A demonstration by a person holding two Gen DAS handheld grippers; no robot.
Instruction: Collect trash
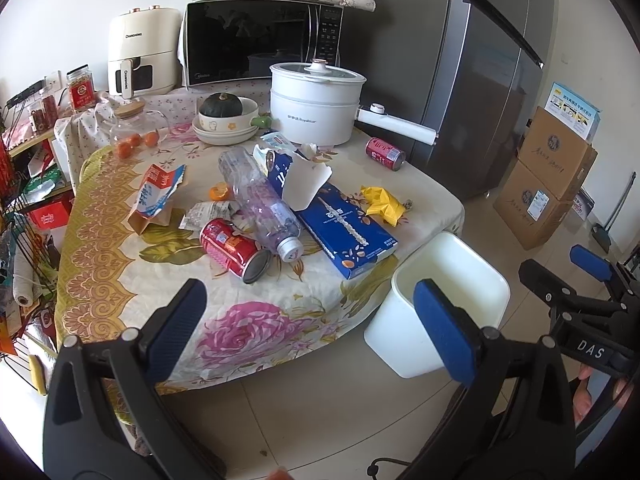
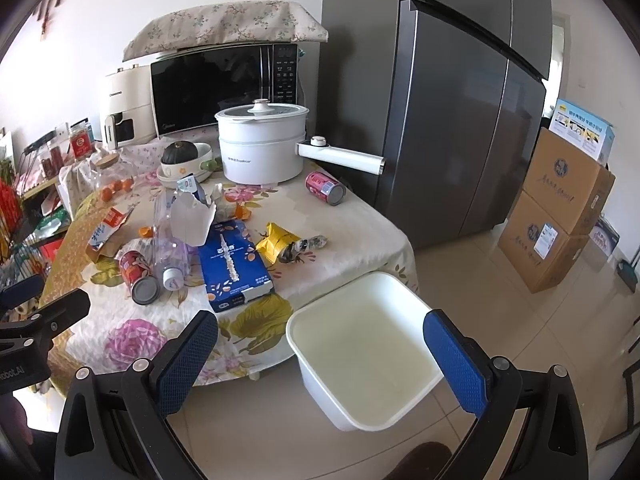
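Trash lies scattered on the floral tablecloth point(image 1: 248, 320): a red can point(image 1: 232, 249) on its side, a clear plastic bottle point(image 1: 260, 204), a blue carton point(image 1: 344, 228), a torn white paper box point(image 1: 306, 184), a yellow wrapper point(image 1: 382, 199), a torn paper bag point(image 1: 156, 196) and a second red can point(image 1: 385, 153) at the far edge. An empty white bin point(image 2: 364, 356) stands on the floor by the table's near corner. My left gripper point(image 1: 312, 332) hangs open before the table's front edge. My right gripper point(image 2: 320, 364) is open above the bin. Both hold nothing.
At the back of the table stand a white electric pot point(image 1: 316, 104), stacked bowls with a dark squash point(image 1: 224, 118), a glass jar of oranges point(image 1: 134, 128), a microwave point(image 1: 260, 44) and an air fryer point(image 1: 142, 54). A grey fridge point(image 1: 472, 80) and cardboard boxes point(image 1: 548, 184) are right.
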